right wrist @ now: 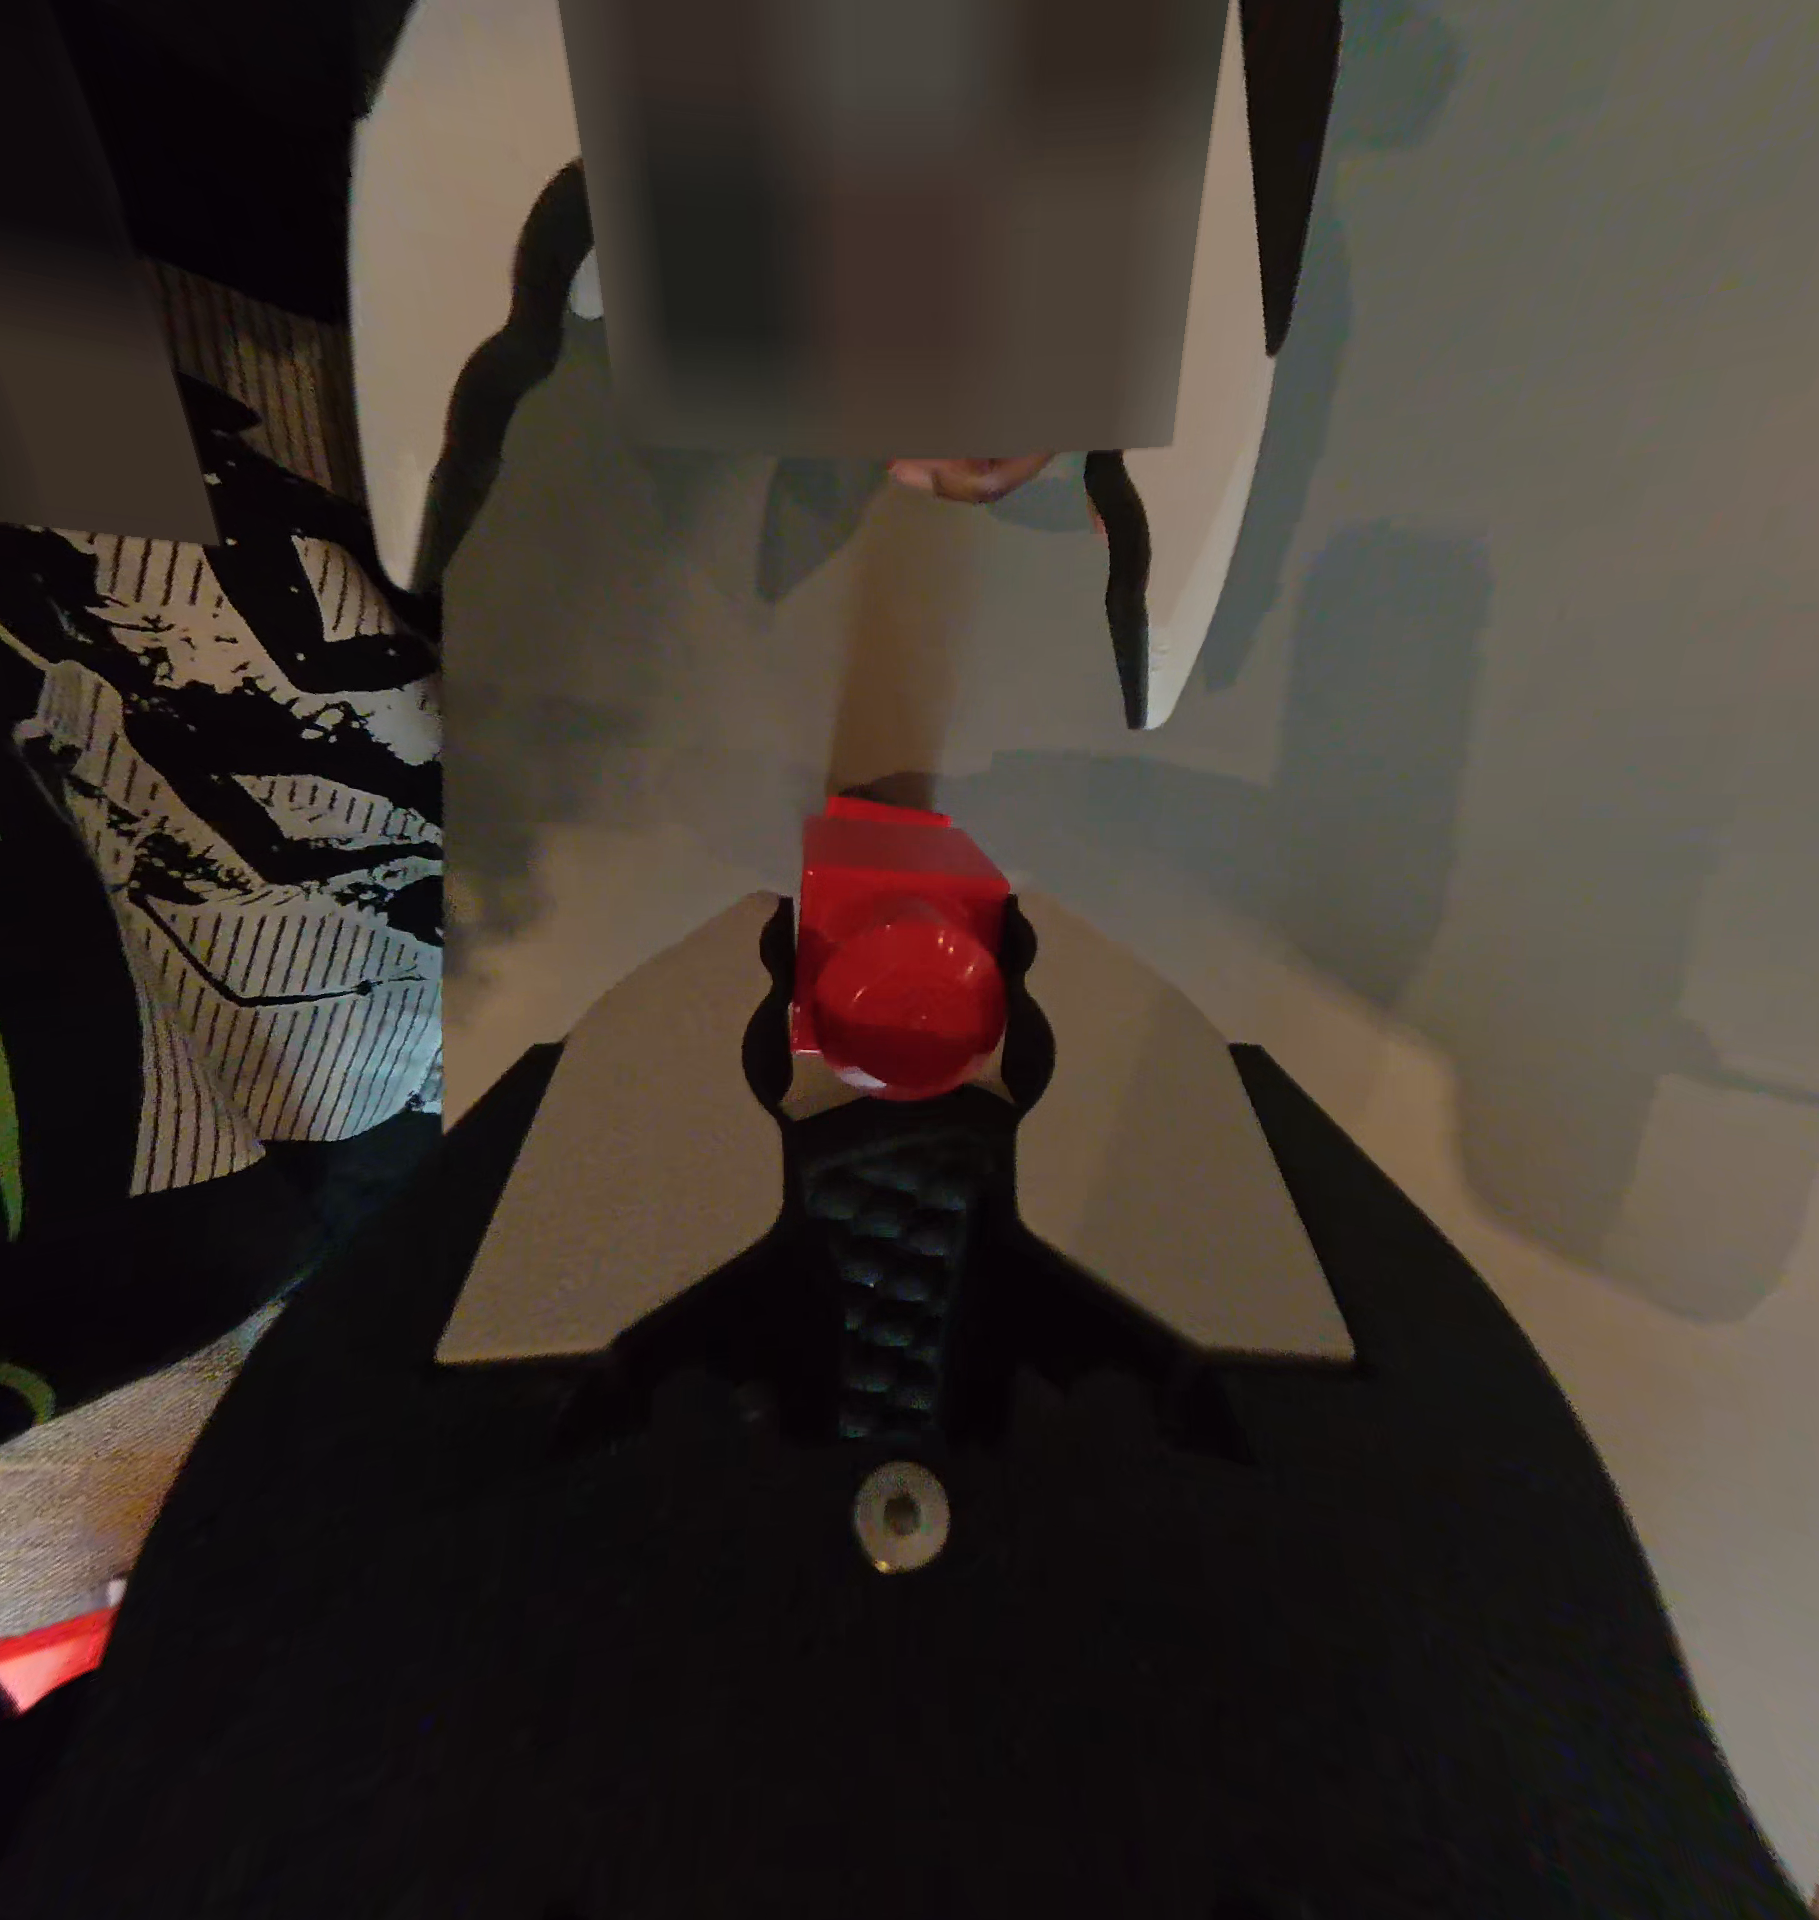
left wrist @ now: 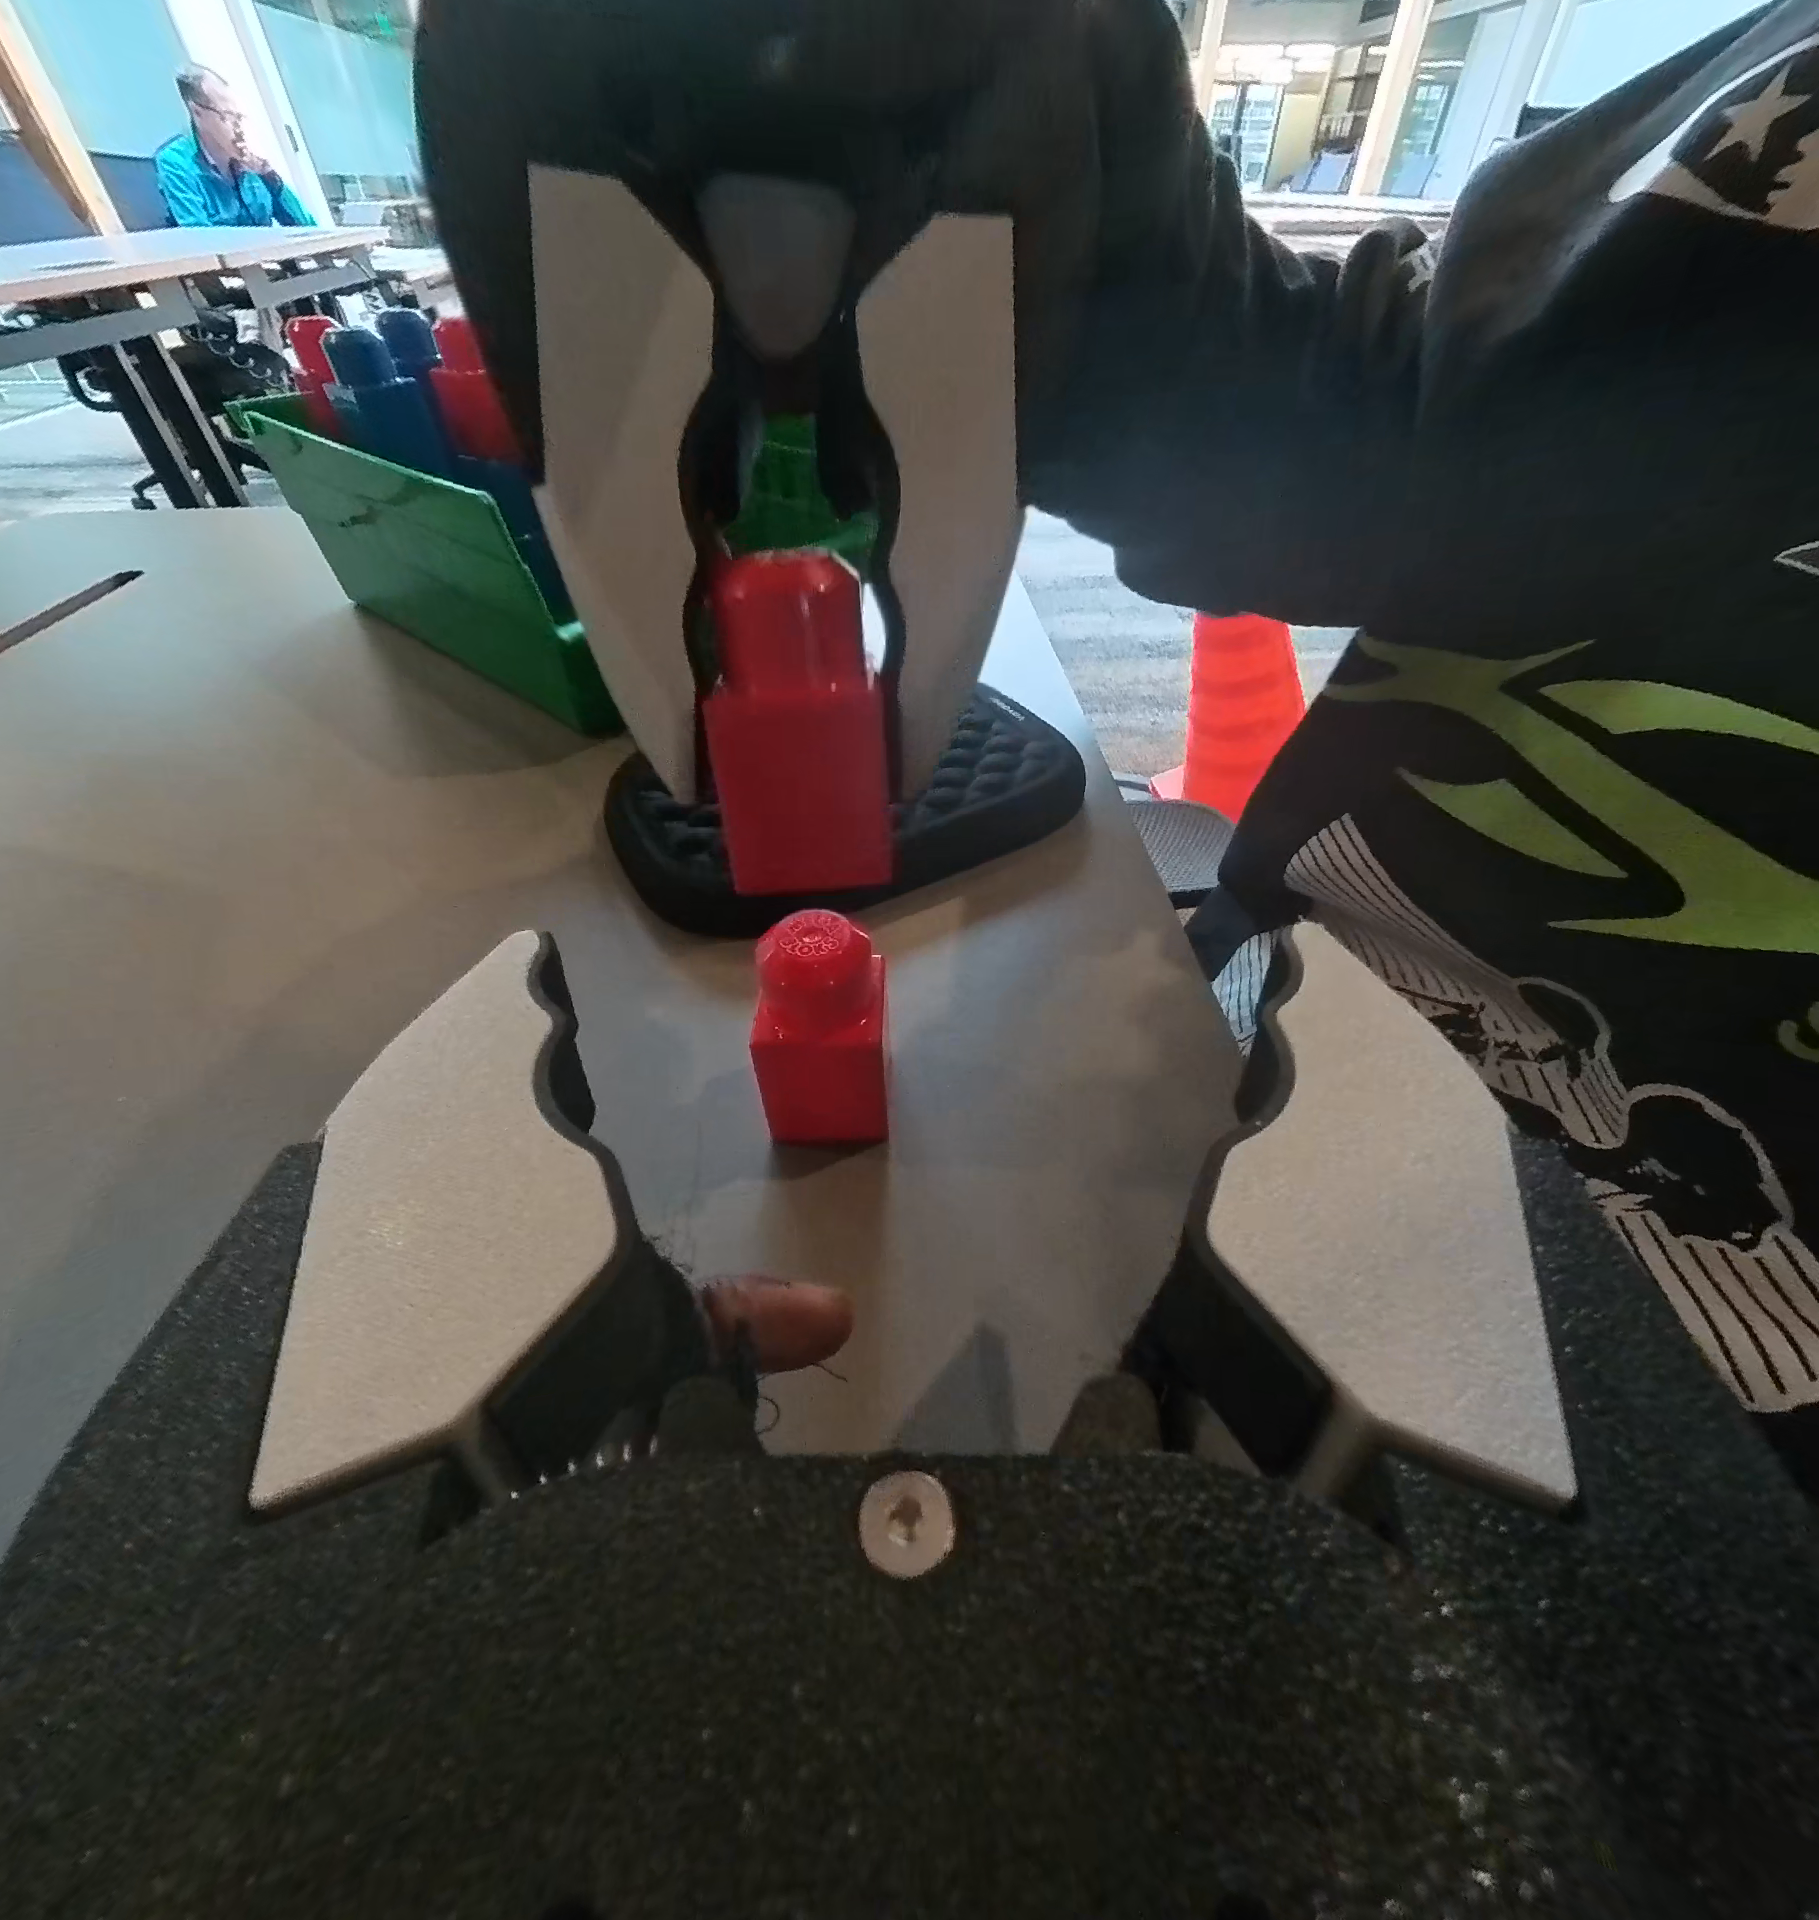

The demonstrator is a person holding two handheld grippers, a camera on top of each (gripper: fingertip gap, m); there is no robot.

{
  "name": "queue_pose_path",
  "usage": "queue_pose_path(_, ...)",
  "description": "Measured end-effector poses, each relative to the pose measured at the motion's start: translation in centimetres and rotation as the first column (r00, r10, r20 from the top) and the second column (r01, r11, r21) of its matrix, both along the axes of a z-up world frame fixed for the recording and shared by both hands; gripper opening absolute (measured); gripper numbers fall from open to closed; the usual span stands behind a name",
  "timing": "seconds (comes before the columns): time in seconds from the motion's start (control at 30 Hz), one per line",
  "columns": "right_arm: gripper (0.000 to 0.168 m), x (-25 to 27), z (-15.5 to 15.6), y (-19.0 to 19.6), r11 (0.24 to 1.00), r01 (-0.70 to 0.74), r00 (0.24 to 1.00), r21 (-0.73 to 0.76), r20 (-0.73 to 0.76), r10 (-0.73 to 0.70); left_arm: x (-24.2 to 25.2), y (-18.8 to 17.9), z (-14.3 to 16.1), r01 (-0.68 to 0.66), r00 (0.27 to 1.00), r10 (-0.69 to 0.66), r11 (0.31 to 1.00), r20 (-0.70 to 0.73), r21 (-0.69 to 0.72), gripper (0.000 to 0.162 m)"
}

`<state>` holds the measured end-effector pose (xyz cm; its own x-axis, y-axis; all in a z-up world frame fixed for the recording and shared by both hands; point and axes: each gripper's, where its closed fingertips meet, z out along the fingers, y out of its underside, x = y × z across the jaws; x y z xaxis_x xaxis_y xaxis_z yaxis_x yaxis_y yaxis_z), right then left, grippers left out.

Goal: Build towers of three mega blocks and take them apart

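Note:
A small red block (left wrist: 820, 1039) stands upright on the grey table (left wrist: 209, 935), between the wide-open fingers of my left gripper (left wrist: 910, 966), which is empty. My right gripper (left wrist: 796, 790) reaches down from above and is shut on a second red block (left wrist: 801, 758), stud up, just beyond the first one and over a black mat (left wrist: 998, 769). I cannot tell if the held block touches the mat. In the right wrist view my right gripper (right wrist: 897, 914) clamps that block (right wrist: 905, 997). My open left gripper (right wrist: 780, 644) shows beyond it.
A green bin (left wrist: 437, 561) with red and blue blocks stands at the back left. The table's right edge (left wrist: 1144, 862) runs close to the blocks. An orange cone (left wrist: 1243, 707) stands on the floor. The operator's printed black shirt (left wrist: 1559, 831) fills the right. The tips of one gripper are about 5 cm away from the tips of the other.

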<state>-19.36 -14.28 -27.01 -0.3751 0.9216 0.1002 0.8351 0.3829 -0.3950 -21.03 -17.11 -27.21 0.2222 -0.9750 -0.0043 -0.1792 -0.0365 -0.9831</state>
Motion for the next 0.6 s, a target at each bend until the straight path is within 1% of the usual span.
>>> queue_pose_path(0.17, 0.037, -0.6, -1.2, 0.0, 0.999, 0.037, 0.996, 0.027, 0.077, -0.039, 0.0, 0.1, -0.1, -0.003, 1.0, 0.003, 1.0, -0.008, -0.004, 0.122)
queue_pose_path(0.37, 0.037, -0.7, -2.3, -0.1, 0.999, 0.026, 0.987, 0.041, 0.159, -0.033, 0.1, 0.0, -0.2, -0.011, 1.0, 0.011, 1.0, -0.016, 0.012, 0.121)
queue_pose_path(0.53, 0.037, -0.6, -3.4, 0.0, 0.997, 0.067, 0.979, 0.035, 0.193, -0.073, 0.1, 0.0, -0.2, -0.011, 1.0, 0.011, 1.0, -0.022, 0.018, 0.12)
queue_pose_path(0.6, 0.037, -0.8, -3.4, -0.1, 0.996, 0.087, 0.979, 0.021, 0.183, -0.09, 0.1, 0.0, -0.2, -0.012, 1.0, 0.013, 1.0, -0.024, 0.021, 0.119)
